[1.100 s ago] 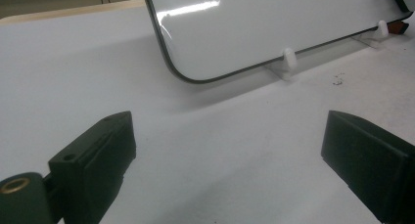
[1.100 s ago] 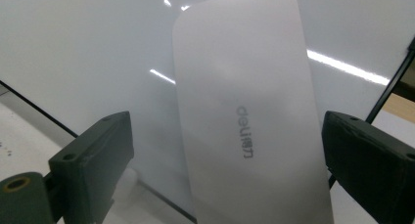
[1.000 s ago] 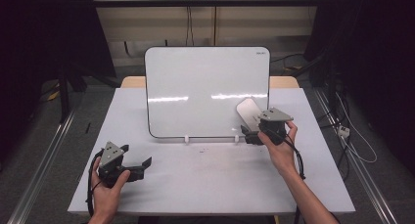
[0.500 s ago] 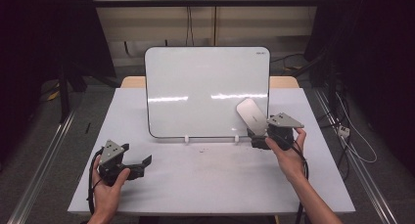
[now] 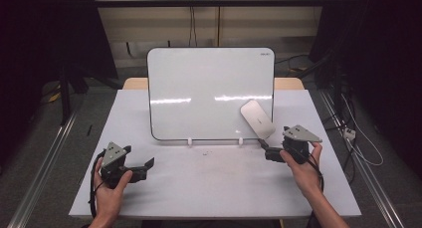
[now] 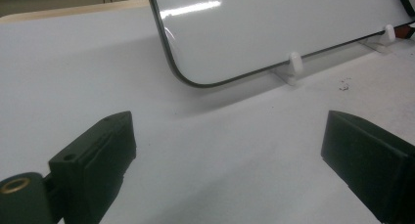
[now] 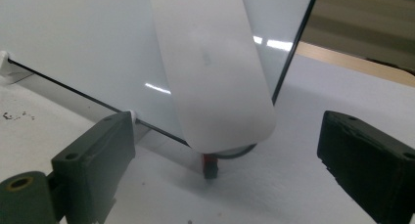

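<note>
While right gripper (image 7: 220,155) sits with jaws spread, eraser (image 7: 215,67) leans on whiteboard (image 7: 73,43) just ahead, between jaws, free of them. Step: reach, probably before grasp. Next: advance, close on lower end. Left gripper (image 6: 225,150) spread, empty, well apart.

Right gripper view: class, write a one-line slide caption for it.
Open right gripper faces a flat white eraser leaning on the upright whiteboard, a small red-and-black piece beneath it.

Small dark mark on whiteboard (image 5: 211,93) top corner, too small to read
</note>
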Demonstrator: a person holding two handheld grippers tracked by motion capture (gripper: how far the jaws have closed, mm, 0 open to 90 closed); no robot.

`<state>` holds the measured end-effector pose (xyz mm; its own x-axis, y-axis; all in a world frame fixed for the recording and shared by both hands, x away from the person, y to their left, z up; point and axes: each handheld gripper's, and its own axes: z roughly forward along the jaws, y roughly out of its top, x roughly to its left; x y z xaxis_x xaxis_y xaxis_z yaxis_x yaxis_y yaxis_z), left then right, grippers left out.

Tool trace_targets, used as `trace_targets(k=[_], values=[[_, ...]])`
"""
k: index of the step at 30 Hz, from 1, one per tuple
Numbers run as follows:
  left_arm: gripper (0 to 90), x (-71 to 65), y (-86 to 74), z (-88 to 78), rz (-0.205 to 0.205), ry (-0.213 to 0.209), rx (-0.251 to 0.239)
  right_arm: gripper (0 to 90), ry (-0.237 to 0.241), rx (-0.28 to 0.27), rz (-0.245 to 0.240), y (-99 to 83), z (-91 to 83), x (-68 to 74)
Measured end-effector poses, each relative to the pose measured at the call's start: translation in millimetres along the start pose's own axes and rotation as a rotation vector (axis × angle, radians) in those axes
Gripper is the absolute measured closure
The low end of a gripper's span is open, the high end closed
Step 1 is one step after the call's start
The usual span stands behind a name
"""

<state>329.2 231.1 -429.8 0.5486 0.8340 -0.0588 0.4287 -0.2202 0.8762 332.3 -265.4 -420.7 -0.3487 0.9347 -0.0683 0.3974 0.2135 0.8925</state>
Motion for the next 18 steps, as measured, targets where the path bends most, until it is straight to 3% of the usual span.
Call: trace_targets(k=[12, 18], values=[[5.9, 0.9, 0.9, -0.1, 0.000, 0.005, -0.006, 6.0, 0.002, 0.003, 0.047, -20.5, -14.7, -3.8], [7.3, 1.1, 0.2, 0.4, 0.003, 0.033, 0.004, 6.0, -0.016, 0.003, 0.071, -31.5, -24.8, -5.7]])
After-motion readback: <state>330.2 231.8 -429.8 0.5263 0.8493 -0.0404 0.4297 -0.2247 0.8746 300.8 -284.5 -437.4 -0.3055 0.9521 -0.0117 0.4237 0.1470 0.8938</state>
